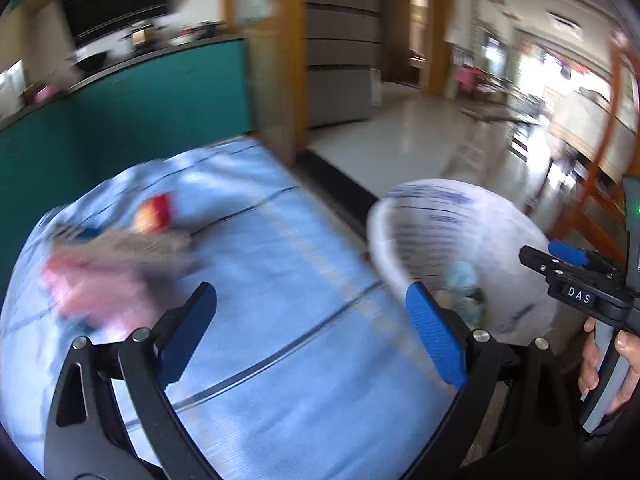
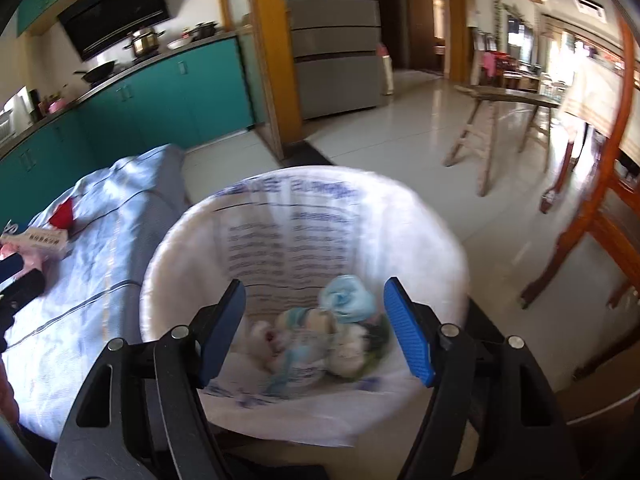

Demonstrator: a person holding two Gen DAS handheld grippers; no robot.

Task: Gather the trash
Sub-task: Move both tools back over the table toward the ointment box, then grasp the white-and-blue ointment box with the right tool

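Our left gripper (image 1: 312, 334) wide, empty; right gripper (image 2: 314, 332) parted over bin (image 2: 448, 240). Blur risks mis-grabbing table scraps (image 1: 104, 276).

Thin white plastic lines the bin (image 2: 432, 240), the blue table cover (image 2: 96, 240) looks like creased cloth, floor tiles (image 2: 380, 128) glossy.

Motion blur smears the pink trash (image 1: 96, 280) beyond identifying.
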